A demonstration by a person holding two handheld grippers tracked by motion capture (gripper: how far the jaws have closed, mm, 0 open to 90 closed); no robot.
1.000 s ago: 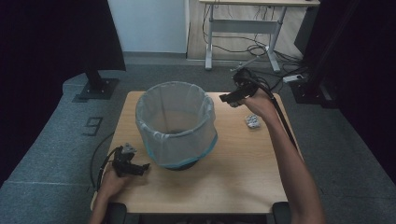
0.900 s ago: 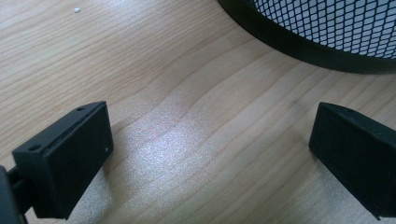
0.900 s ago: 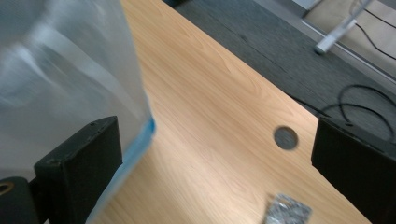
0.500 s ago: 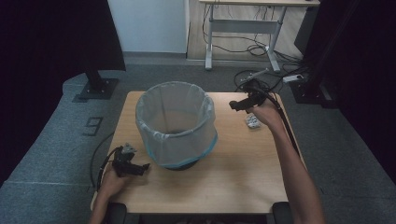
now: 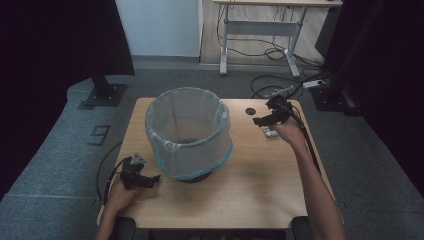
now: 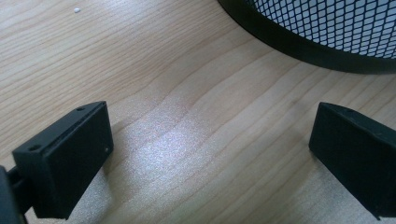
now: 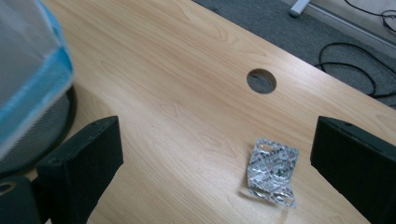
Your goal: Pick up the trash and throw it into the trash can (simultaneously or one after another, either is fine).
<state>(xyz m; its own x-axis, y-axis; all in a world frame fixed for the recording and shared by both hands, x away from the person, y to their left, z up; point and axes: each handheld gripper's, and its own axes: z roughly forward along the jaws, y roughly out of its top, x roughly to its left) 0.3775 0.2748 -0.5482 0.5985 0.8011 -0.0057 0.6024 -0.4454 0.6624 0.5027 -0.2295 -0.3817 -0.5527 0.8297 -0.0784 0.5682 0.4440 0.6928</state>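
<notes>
The right gripper point(image 5: 263, 120), jaws wide and empty, hovers above a crumpled silver blister pack point(image 7: 272, 171). The left gripper point(image 5: 145, 180), equally spread and empty, rests beside the black mesh bin lined with a clear blue-edged bag point(image 5: 189, 132).

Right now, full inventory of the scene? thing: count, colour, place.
Table: 1, light wood, centre.
Bin: 1, black mesh with a translucent liner edged in blue, table's left-centre.
Blister pack: 1, silver foil, crumpled, on the table between the right gripper's jaws.
Cable hole: 1, round, table's far side.
Desk: 1, white-legged, background; cables on the floor beneath.
Left gripper: 1, black, open, near the bin's base.
Right gripper: 1, black, open.
</notes>
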